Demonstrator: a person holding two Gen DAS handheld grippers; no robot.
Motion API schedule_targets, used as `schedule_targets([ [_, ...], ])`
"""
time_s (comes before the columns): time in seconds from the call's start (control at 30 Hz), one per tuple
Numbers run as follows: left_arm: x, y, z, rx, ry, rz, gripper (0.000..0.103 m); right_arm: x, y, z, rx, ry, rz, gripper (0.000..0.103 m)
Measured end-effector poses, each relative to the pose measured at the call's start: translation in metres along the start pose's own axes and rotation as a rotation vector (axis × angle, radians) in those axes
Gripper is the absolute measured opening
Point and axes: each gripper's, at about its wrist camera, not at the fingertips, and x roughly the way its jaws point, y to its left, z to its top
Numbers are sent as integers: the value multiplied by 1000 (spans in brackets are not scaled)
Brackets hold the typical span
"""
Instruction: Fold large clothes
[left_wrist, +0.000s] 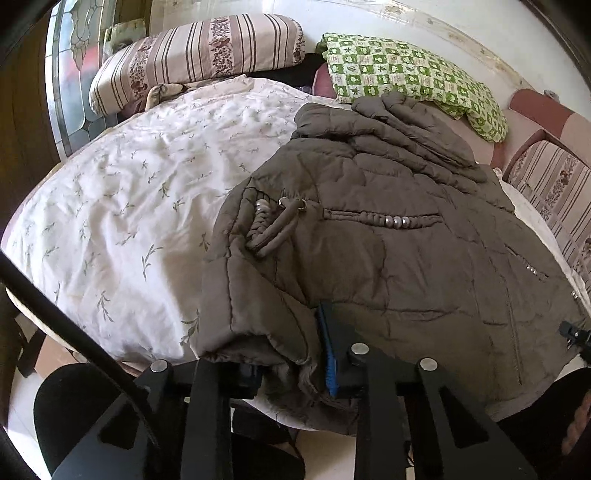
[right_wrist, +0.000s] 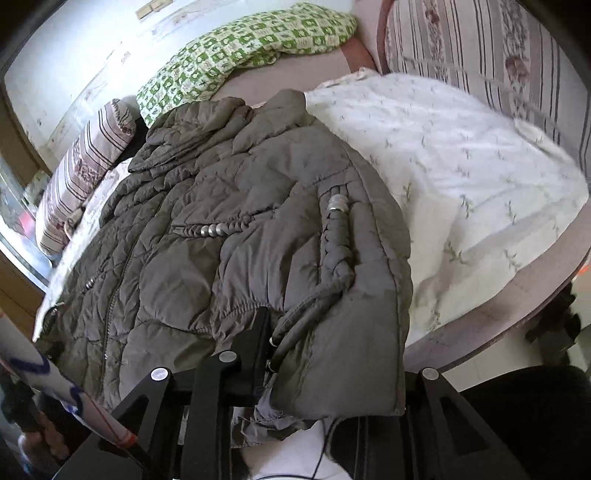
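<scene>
Both the left gripper and right gripper pinch the jacket hem at six o'clock; lift evenly toward twelve

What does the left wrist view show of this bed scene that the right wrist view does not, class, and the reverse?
Only the left wrist view shows the left gripper, its blue pad pressed on the jacket's near hem, and a leaded glass panel. Only the right wrist view shows the right gripper, shut on the hem beside the braided cord, and the bed's curved edge. Both show the brown quilted jacket on the white sprigged sheet, the green checked pillow and the striped bolster.
</scene>
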Motion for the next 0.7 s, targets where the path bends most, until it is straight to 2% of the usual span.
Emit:
schedule_targets([
  [0.13, 3, -6, 0, 28, 9, 35, 24, 5, 1, 0, -13, 19, -25, 28],
  [0.37, 1, -13, 4, 64, 16, 66, 23, -7, 5, 3, -28, -15, -8, 25],
  [0.7, -2, -24, 9, 119, 17, 131, 22, -10, 4, 6, -23, -17, 10, 25],
])
